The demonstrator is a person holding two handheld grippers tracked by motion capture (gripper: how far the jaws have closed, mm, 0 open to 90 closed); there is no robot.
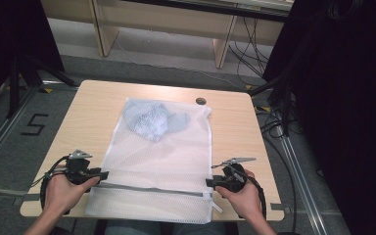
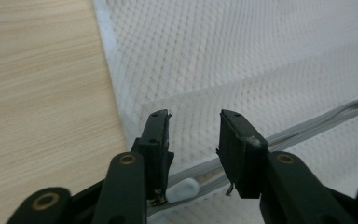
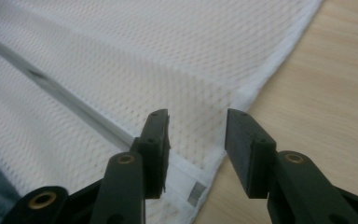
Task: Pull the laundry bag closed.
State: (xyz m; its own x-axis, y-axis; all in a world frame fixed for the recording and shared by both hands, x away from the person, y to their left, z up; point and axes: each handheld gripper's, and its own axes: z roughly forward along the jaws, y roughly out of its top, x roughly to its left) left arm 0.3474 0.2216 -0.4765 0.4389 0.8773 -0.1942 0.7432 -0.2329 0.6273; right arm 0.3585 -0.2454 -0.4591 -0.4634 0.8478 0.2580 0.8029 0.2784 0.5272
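While the mesh bag (image 1: 161,161) lies flat on the tabletop (image 1: 88,112), my left tool (image 1: 103,175) gapes wide at its near left edge. My right tool (image 1: 209,183) gapes wide at its near right edge, gripping nothing.

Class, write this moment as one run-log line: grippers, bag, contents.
left gripper: open, over zip end | right gripper: open, at bag edge | clothes: inside bag, far end | table

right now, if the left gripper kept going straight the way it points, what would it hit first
Most likely the white mesh laundry bag. The left gripper has its jaws open over the bag's left edge, just past the grey zipper, with only mesh ahead. How high it is above the mesh is hard to judge.
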